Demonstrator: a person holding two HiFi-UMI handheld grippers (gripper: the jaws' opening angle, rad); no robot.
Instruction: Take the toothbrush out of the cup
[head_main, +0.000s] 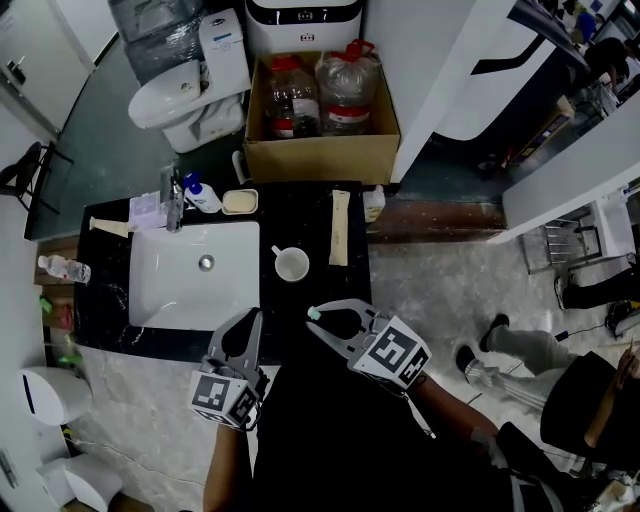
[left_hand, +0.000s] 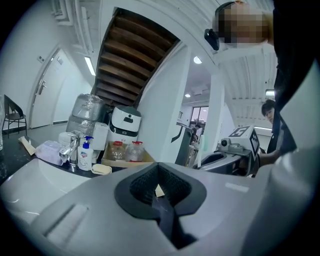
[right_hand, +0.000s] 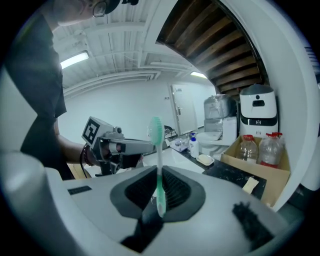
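Right gripper (right_hand: 159, 194): jaws clamped on the green-and-white toothbrush (right_hand: 159, 165), which we see upright, bristle head uppermost.
Left gripper (left_hand: 160, 190): jaws pressed together.
Cup (head_main: 291, 264): white, on the black countertop (head_main: 300, 215) just beside the sink basin (head_main: 150, 290), apart from the toothbrush. We place both grippers at the counter's front edge. Only the head view shows the cup.
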